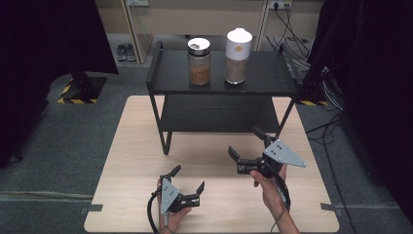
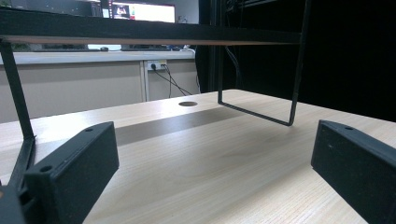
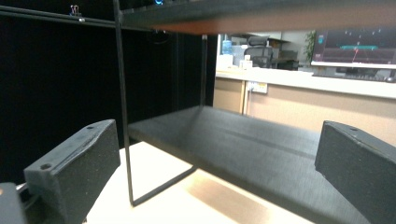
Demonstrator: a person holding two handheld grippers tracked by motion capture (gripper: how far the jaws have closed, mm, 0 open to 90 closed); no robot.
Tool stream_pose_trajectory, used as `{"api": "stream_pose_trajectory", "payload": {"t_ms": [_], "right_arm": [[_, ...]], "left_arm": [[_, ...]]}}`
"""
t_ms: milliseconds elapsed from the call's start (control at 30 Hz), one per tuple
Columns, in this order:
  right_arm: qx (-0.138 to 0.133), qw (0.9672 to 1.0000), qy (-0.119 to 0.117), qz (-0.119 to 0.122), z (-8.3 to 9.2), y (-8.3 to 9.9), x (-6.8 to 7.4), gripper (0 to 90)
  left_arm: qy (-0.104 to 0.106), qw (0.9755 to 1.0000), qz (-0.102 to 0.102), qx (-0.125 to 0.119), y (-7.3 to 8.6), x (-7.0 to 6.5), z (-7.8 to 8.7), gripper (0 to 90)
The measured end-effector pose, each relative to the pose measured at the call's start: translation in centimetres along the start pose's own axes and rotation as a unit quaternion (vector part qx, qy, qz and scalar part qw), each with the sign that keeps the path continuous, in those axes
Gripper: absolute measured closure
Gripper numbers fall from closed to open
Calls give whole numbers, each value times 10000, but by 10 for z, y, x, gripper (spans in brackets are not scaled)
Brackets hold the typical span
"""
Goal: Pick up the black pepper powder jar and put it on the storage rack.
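On the shelf's top tier stand two jars [image 1: 199, 61], well apart from both tongs, left [image 1: 187, 177] and right [image 1: 246, 141], spread and empty. Risk: a high reach could tip either jar off.

left gripper [image 1: 187, 179] jaws apart, right gripper [image 1: 247, 141] jaws apart

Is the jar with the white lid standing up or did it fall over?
Standing up. The jar with the white lid sits upright on the black shelf's top, white lid uppermost, brown contents settled at its bottom, beside the other jar.
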State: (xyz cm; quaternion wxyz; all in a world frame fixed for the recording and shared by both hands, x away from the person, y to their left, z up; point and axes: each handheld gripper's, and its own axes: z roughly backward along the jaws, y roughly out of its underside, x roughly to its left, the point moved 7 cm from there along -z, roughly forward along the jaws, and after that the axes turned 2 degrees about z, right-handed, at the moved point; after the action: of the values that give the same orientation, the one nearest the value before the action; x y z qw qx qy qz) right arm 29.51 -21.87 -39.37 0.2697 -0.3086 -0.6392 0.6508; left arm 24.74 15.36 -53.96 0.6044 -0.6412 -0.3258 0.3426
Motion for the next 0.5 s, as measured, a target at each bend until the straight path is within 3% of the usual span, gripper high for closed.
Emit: {"api": "stream_pose_trajectory", "payload": {"t_ms": [267,500], "right_arm": [[128,9998,-27,-114,4,25,3,5],[177,9998,-49,-60,10,39,8,5]], "left_arm": [[0,10000,-2,-1,0,0,0,2],[0,10000,-1,-1,0,0,0,2]]}}
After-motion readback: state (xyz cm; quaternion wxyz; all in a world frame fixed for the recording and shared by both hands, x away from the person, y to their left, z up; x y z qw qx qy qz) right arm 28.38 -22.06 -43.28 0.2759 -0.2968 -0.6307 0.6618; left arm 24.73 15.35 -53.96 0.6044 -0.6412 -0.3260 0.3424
